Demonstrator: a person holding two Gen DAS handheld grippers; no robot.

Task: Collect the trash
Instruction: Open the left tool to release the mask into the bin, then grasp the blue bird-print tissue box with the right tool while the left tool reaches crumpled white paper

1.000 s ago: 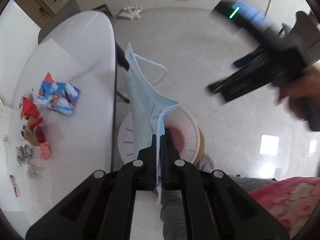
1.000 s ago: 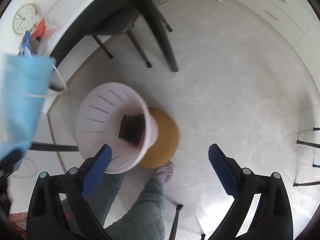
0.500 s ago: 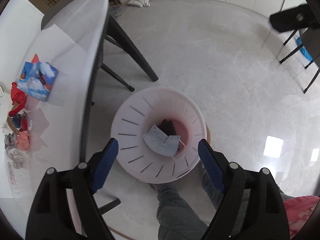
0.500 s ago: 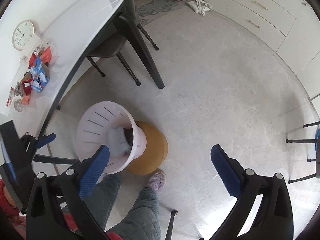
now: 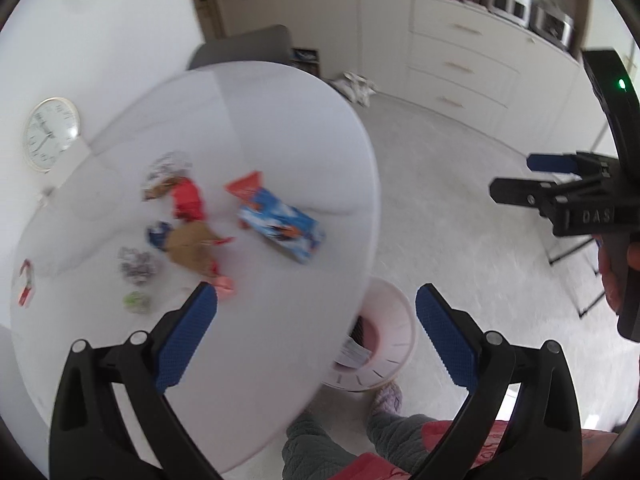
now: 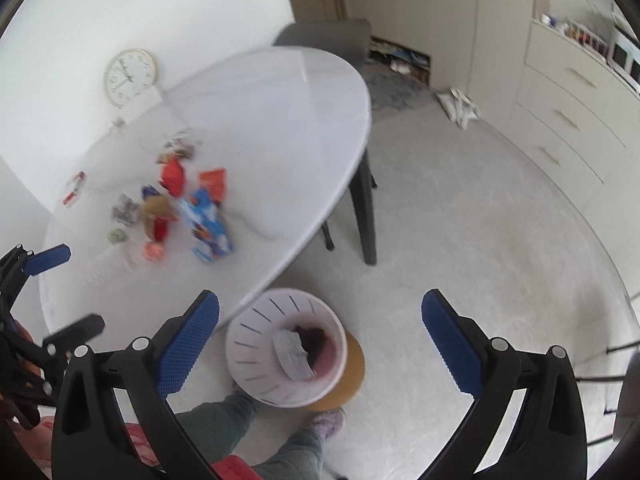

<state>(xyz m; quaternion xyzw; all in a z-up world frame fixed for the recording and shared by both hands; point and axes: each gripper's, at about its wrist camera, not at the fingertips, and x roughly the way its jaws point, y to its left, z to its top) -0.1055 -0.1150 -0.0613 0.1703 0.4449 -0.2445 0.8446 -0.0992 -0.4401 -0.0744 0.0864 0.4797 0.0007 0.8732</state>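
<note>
- The left gripper (image 5: 316,300) has just been opened, nothing held; the mask (image 6: 292,354) lies in the bin (image 6: 256,344).
- The right gripper (image 6: 320,308) is spread empty, ready for table (image 5: 280,128) litter (image 5: 276,226).

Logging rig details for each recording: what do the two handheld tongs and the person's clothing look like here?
Both the left tongs and the right tongs are matte black plastic with silver pivot bolts and blue textured pads inside two long fingers. Seen from the left wrist, the right unit's body carries pale lettering and a green indicator light. The person wears grey-green quilted trousers, lilac slippers and a red patterned top.
</note>
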